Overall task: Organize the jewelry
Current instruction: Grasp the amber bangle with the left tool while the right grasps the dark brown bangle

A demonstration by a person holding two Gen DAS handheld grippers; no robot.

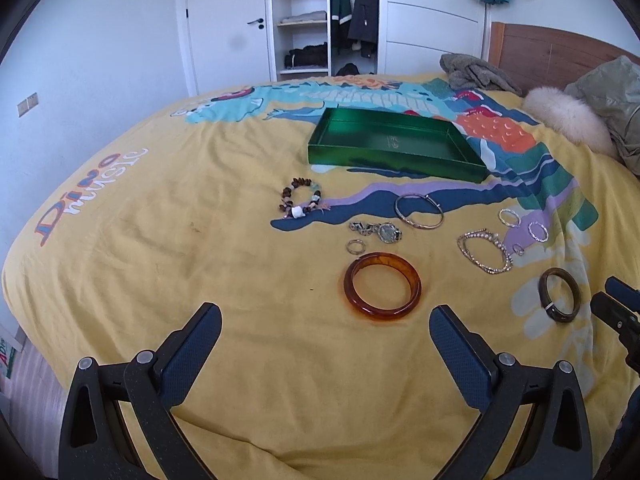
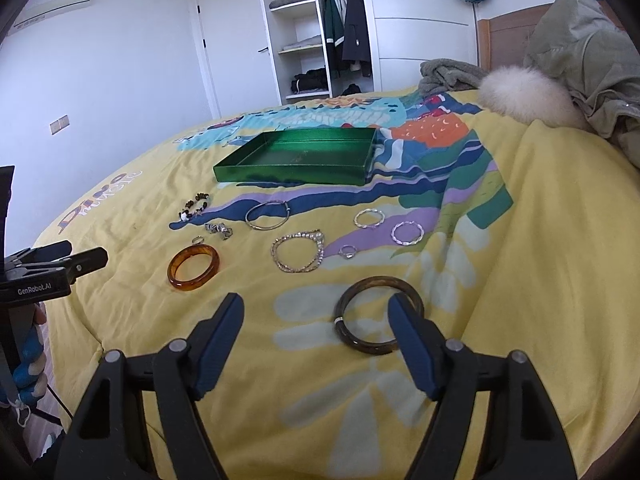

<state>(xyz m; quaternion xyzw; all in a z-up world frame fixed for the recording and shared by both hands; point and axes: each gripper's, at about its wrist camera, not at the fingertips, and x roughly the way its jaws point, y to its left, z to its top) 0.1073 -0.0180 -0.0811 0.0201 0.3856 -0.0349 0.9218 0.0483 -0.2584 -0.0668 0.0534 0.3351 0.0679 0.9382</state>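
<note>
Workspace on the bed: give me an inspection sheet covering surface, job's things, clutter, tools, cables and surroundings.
Surface: yellow printed bedspread, wrinkled.
Job's things: green tray, open, nothing seen inside. Loose in front of it: amber bangle, dark bangle, beaded bracelet, wristwatch, silver bangle, rhinestone chain, two twisted silver hoops, small rings.
Clutter: grey blanket, olive coat with fur trim at the headboard end.
Tools: left tool open, empty, short of the amber bangle. Right tool open, one finger over the dark bangle's rim; contact unclear.
Cables: nothing seen.
Surroundings: open wardrobe, white door.
</note>
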